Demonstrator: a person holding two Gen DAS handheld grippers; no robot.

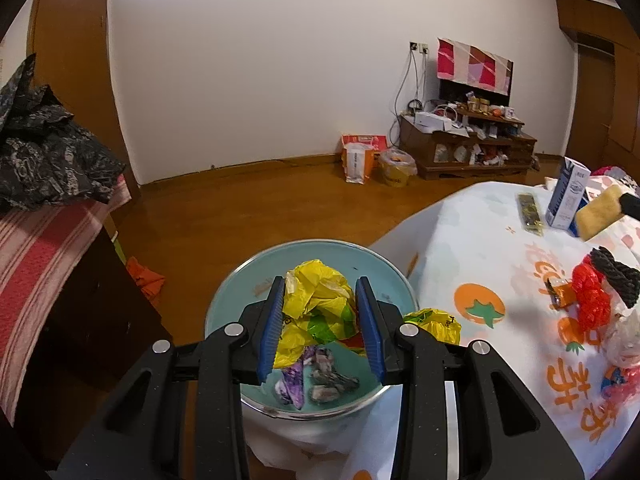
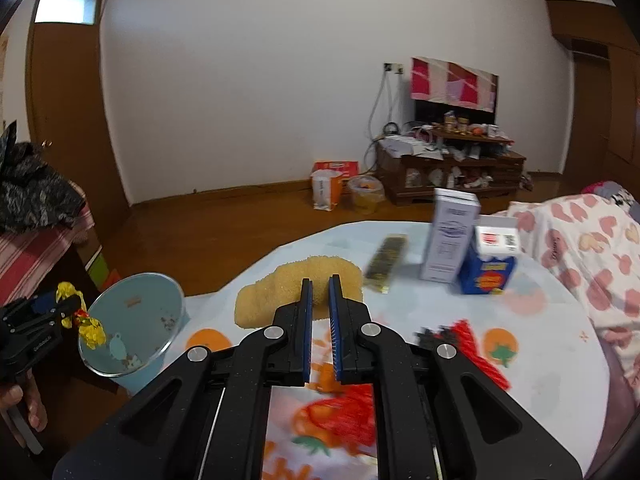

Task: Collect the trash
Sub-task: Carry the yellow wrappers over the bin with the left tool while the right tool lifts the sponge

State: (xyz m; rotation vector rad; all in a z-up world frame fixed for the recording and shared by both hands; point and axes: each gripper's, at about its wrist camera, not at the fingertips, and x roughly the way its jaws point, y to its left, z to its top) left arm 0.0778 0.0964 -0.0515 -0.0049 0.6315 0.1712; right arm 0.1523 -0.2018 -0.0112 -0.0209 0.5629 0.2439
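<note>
The left gripper (image 1: 320,320) clamps a yellow wrapper (image 1: 318,304) above the bin (image 1: 224,304) at the worktop's edge; open those jaws squarely over it. The right gripper (image 2: 320,300), jaws nearly closed, pinches the sponge (image 2: 272,284).

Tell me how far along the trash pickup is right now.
Partway. Scraps already lie in the blue bin. The left gripper holds a crumpled yellow wrapper over it, and the right gripper carries a yellow sponge. Still on the table: red plastic, two cartons and a gold packet.
</note>
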